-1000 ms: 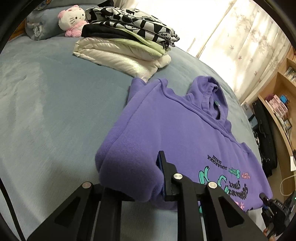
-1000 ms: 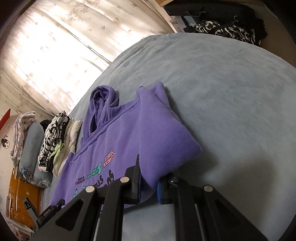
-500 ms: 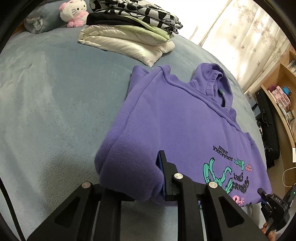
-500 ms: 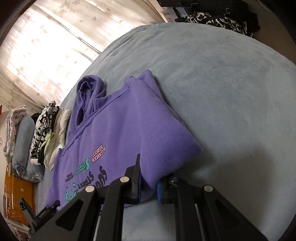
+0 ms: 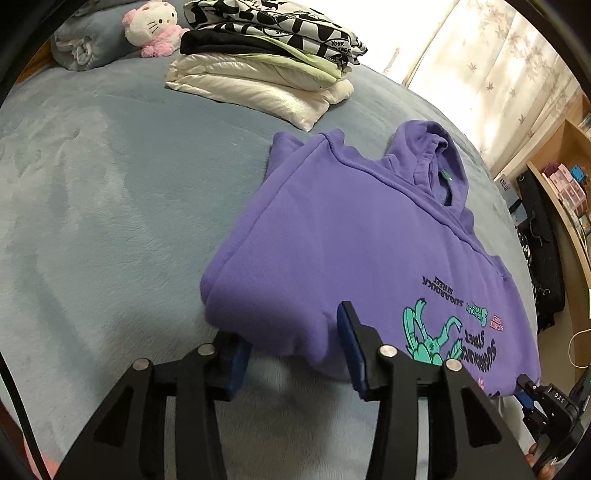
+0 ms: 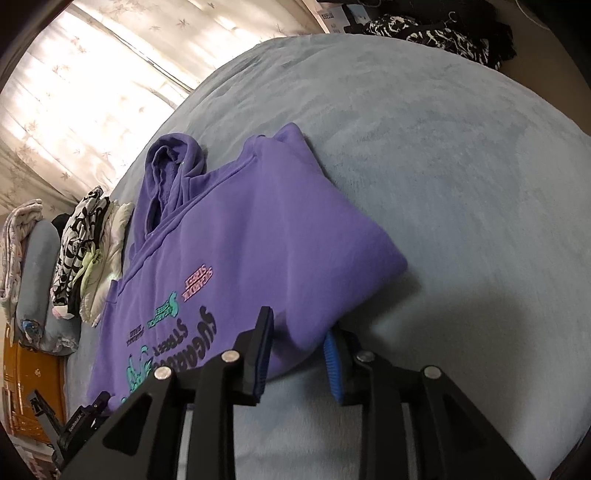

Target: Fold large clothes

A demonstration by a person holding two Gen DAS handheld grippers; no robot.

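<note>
A purple hoodie (image 5: 343, 243) with a teal and black print lies folded on the grey-blue bed (image 5: 92, 206), hood at the far end. My left gripper (image 5: 291, 341) is open at the hoodie's near left corner, its jaws on either side of the folded edge. In the right wrist view the hoodie (image 6: 258, 236) lies flat, and my right gripper (image 6: 297, 341) is open at its near right corner, with the edge between the jaws. The right gripper also shows in the left wrist view (image 5: 546, 402), and the left gripper in the right wrist view (image 6: 74, 424).
A stack of folded clothes (image 5: 266, 62) sits at the bed's far end beside a pink and white plush toy (image 5: 151, 26) and a rolled grey blanket (image 5: 81, 44). Curtains (image 6: 85, 85) hang behind. Wooden shelves (image 5: 565, 192) and dark bags (image 5: 543, 258) stand at the right.
Both grippers have opened and let go of the hoodie's near corners. The hoodie has settled flat on the bed.
</note>
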